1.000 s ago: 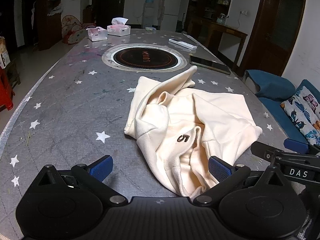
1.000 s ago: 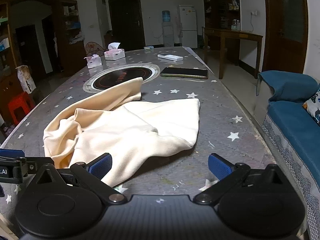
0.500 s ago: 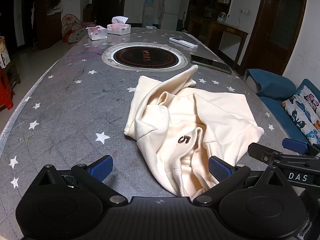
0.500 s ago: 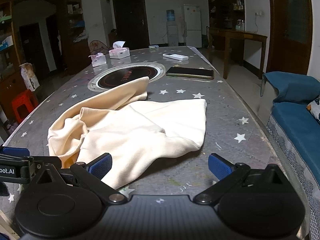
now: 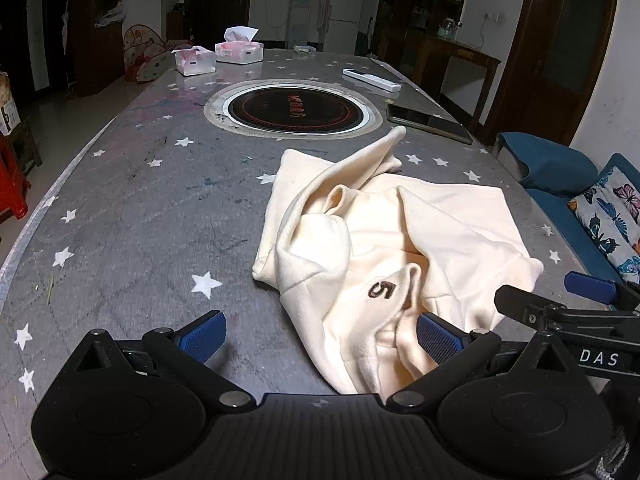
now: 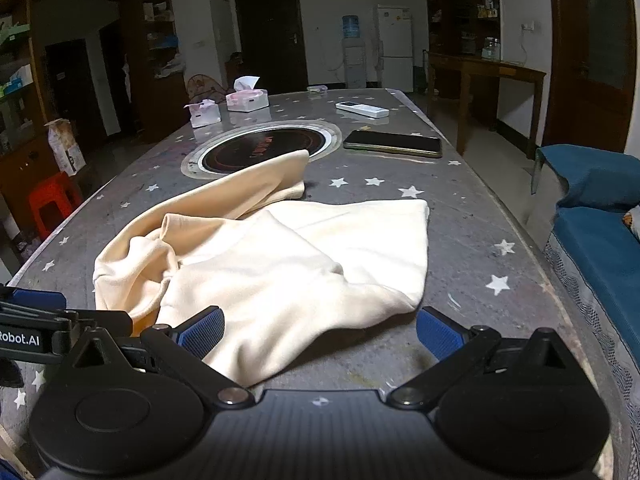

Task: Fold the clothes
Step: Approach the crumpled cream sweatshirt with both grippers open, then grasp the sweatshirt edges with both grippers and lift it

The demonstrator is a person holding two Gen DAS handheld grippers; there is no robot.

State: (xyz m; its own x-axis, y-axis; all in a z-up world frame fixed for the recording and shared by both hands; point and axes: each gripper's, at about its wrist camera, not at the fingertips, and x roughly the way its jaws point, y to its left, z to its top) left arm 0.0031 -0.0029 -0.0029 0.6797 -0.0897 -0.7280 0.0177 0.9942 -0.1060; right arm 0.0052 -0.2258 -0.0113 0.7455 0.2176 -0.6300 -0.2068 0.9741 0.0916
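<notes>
A cream sweatshirt [image 5: 400, 240] with a dark "5" on it lies crumpled on the grey star-patterned table [image 5: 140, 220]. One sleeve [image 6: 256, 180] stretches toward the round hob. My left gripper [image 5: 320, 336] is open at the garment's near edge, its right blue pad touching a fold. My right gripper [image 6: 320, 330] is open too, just in front of the garment's [image 6: 304, 256] near hem, with cloth lying between its fingers. Each gripper shows at the side of the other's view.
A round inset hob [image 5: 296, 110] sits mid-table. Beyond it are two tissue boxes [image 5: 238, 50], a white remote [image 5: 372, 79] and a dark phone [image 5: 430, 124]. A blue sofa [image 6: 600, 232] stands right of the table; a red stool [image 6: 52, 200] is at left.
Both grippers have eased slightly forward and lower toward the garment. The sweatshirt itself has not moved, and both stay open.
</notes>
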